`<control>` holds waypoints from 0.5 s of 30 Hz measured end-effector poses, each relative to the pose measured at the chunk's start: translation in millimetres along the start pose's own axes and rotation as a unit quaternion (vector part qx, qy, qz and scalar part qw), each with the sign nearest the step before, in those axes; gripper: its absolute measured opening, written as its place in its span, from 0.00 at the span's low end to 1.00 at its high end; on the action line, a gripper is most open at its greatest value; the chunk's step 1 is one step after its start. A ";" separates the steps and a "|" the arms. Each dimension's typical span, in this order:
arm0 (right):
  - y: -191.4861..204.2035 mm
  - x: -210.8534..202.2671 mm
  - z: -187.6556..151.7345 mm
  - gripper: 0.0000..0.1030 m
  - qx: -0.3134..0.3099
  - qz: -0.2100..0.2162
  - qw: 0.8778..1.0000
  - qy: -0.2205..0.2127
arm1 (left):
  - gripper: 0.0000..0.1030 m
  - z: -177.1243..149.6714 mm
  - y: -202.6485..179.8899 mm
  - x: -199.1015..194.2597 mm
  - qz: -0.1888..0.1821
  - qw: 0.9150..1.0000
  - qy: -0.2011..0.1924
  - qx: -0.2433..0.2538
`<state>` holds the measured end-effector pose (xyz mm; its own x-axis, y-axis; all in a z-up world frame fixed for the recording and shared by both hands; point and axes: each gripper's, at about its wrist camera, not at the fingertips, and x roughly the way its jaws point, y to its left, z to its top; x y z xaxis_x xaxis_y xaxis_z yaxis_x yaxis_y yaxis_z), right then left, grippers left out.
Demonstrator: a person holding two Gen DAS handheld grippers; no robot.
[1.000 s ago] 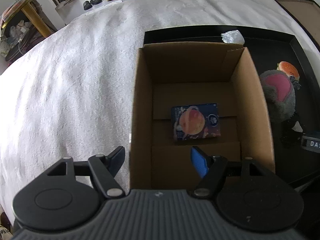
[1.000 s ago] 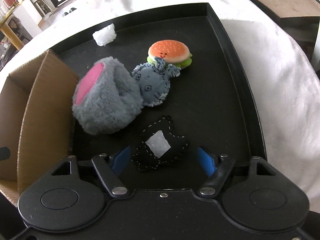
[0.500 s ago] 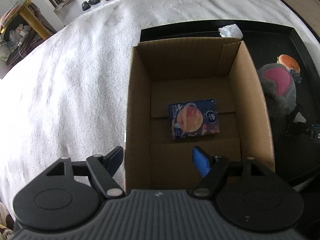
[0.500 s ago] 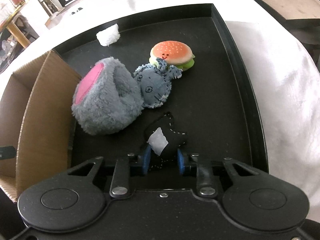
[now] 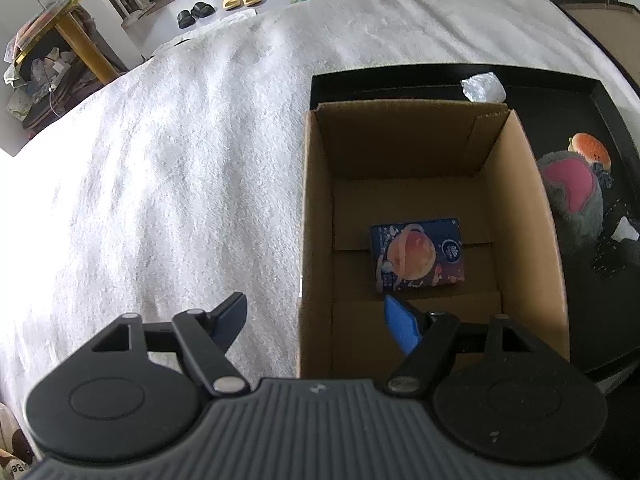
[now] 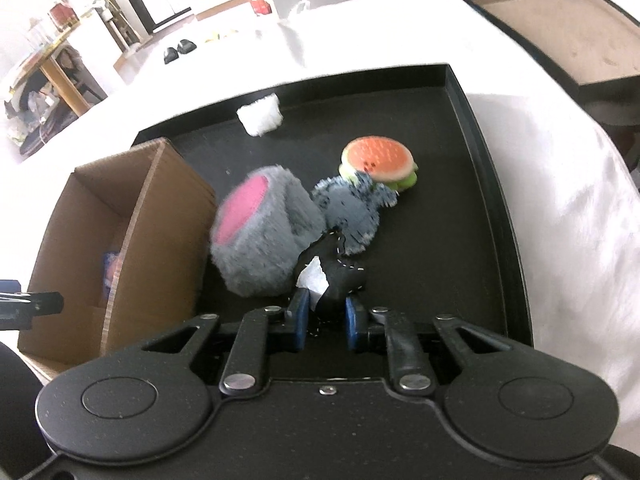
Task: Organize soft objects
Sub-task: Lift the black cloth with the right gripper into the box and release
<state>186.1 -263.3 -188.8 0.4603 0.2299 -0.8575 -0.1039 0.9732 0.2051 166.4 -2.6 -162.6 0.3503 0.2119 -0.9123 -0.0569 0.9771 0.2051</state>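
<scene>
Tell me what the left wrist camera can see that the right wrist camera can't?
Only the left wrist view shows the open left gripper and the whole blue packet on the box floor.

Only the right wrist view shows the right gripper shut on the black felt toy, and the blue denim toy clearly.

Both show the cardboard box, black tray, grey plush and burger toy.

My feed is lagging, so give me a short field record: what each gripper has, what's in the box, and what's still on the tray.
right gripper: shut on black stitched plush
left gripper: open, empty, straddling the box's left wall
cardboard box: one blue planet-print packet
black tray: grey-pink plush, blue felt mouse, burger plush, white wad
</scene>
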 end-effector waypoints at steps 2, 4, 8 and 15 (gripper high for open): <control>4.4 -7.8 2.4 0.18 -0.004 0.007 1.000 -0.010 | 0.72 -0.5 3.0 -1.6 -0.001 1.000 -0.004 -0.002; 9.0 -12.7 5.4 0.18 -0.008 0.016 1.000 -0.015 | 0.72 -0.7 6.6 -2.3 -0.002 1.000 -0.005 -0.004; 20.6 -19.5 11.4 0.18 -0.022 0.028 0.999 -0.027 | 0.72 -1.2 14.4 -2.1 -0.008 1.000 -0.009 -0.011; 44.0 -28.8 20.1 0.18 -0.042 0.040 0.997 -0.043 | 0.72 -3.4 22.7 0.0 -0.020 1.000 -0.017 -0.013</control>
<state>185.9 -227.2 -145.5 0.5218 0.3098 -0.7948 -0.2163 0.9493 0.2280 161.9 19.7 -159.1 0.3838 0.1717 -0.9073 -0.0669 0.9852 0.1581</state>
